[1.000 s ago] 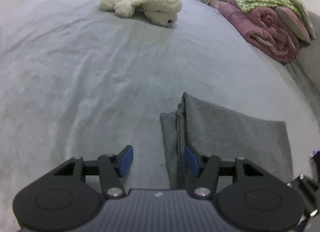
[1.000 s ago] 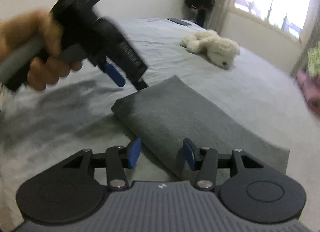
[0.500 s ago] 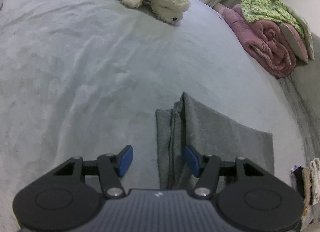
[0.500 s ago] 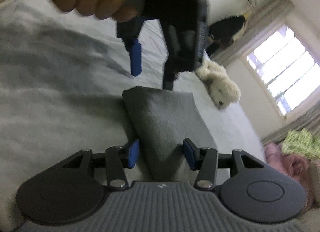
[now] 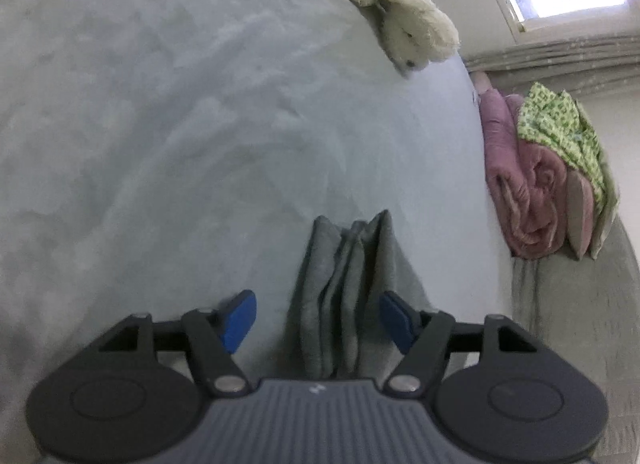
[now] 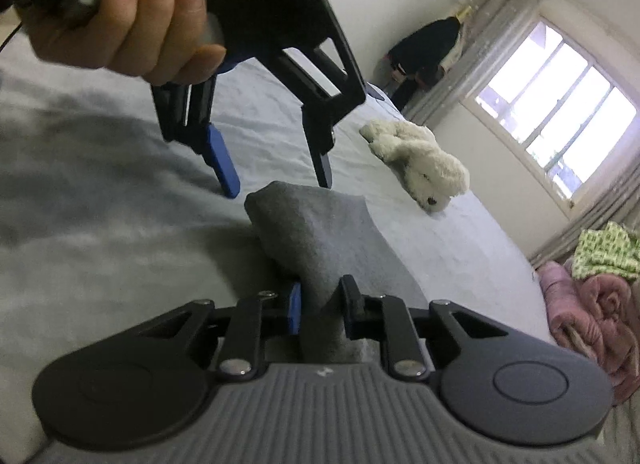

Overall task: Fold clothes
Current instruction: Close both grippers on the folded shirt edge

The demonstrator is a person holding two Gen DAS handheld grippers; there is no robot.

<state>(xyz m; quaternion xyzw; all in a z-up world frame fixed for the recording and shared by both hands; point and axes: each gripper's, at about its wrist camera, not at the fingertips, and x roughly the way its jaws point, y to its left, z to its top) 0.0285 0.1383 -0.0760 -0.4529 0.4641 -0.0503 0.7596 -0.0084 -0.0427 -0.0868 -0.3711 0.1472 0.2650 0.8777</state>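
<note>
On the bed [image 5: 160, 124], the right tongs [image 6: 320, 306] are closing on the folded grey garment's [image 6: 320, 232] end while the left tongs [image 5: 318, 318] spread apart, opening astride its other end.

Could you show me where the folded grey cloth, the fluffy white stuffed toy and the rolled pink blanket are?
Folded grey cloth [image 6: 320, 240]: right wrist view, its top face.
Fluffy white stuffed toy [image 5: 404, 20]: left wrist view, its body.
Rolled pink blanket [image 5: 532, 196]: left wrist view, its rolled end.

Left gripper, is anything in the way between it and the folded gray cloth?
Nothing visible. The left gripper has its jaws opening, with the layered end of the gray cloth already between them on the bed. The right gripper is closing on the cloth's other end. The plush toy lies far off.
</note>
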